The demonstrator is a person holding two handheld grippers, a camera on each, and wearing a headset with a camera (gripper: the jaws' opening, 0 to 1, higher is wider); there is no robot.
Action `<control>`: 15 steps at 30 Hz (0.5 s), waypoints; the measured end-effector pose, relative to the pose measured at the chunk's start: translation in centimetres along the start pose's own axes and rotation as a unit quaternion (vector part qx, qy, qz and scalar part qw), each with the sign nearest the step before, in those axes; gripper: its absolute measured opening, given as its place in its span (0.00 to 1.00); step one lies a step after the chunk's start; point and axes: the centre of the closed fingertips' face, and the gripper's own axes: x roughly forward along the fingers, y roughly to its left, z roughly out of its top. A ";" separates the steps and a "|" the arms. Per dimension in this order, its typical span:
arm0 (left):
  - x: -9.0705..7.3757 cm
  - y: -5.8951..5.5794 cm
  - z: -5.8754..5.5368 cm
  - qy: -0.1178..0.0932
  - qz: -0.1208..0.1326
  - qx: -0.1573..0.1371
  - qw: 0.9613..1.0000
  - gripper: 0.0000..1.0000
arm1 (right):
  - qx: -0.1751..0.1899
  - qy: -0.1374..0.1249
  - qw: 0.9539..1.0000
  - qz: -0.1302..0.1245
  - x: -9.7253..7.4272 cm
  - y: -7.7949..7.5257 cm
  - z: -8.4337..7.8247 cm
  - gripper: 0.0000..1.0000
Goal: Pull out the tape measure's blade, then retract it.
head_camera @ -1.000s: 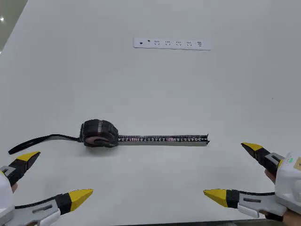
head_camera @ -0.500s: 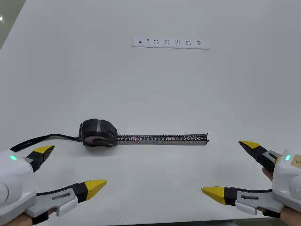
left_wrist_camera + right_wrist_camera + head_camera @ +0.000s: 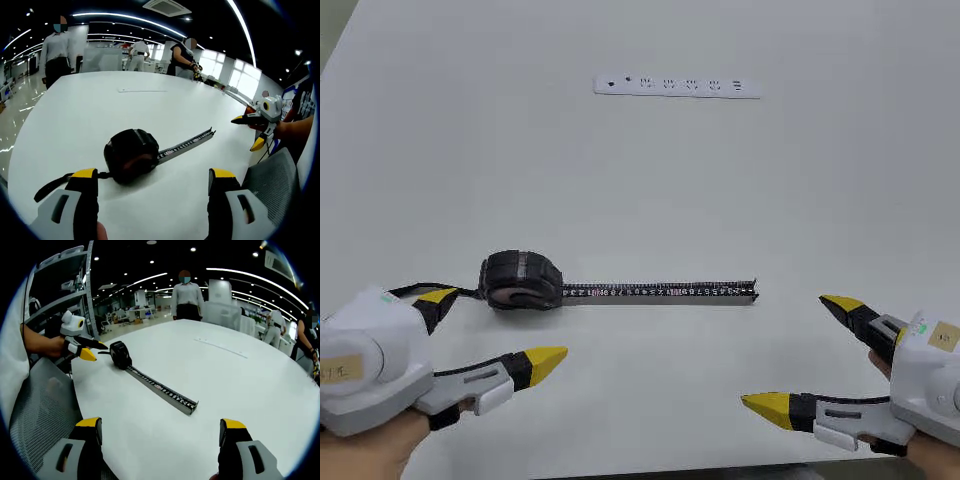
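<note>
White workbench (image 3: 640,180) recorded in the head view, with a white power strip (image 3: 677,86) laid flat at 12 o'clock. Tape measure (image 3: 556,289) listed at 9 o'clock of centre, lying on the bench: black case (image 3: 521,281), blade (image 3: 660,291) drawn out flat toward 3 o'clock, black strap (image 3: 410,287) trailed toward 9 o'clock. Left gripper (image 3: 500,326) entered at 8 o'clock, jaws spread wide, nothing held; its upper yellow tip is placed just beside the strap, and whether they touch cannot be told. Right gripper (image 3: 792,352) entered at 4 o'clock, jaws likewise spread and empty, set apart from the blade's hooked end (image 3: 754,290). Left gripper view: the case is seen ahead of the two parted yellow-tipped jaws, untouched by them, with the blade run toward 2 o'clock; the right gripper is noted at 3 o'clock, held in a hand, above a grey mesh chair back (image 3: 270,175); several people (image 3: 57,55) are noted beyond the far edge, 11 to 1 o'clock. Right gripper view: the hooked end is found near centre, ahead of the parted jaws; the case is set at 10 o'clock with the left gripper beside it at 9 o'clock; a standing person (image 3: 187,295) is noted at 12 o'clock, shelving (image 3: 60,285) at 10 o'clock.
</note>
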 end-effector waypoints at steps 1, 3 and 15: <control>0.3 -0.1 0.1 0.000 -0.002 0.000 1.000 0.88 | -0.001 0.001 1.000 0.000 0.0 -0.1 -0.1 0.98; 0.6 -0.1 0.3 0.000 -0.004 0.002 1.000 0.88 | 0.002 0.000 1.000 0.000 0.1 -0.1 -0.1 0.98; 2.2 0.0 0.8 0.003 -0.010 0.004 1.000 0.87 | 0.006 0.004 1.000 0.000 0.3 -0.3 -0.6 0.98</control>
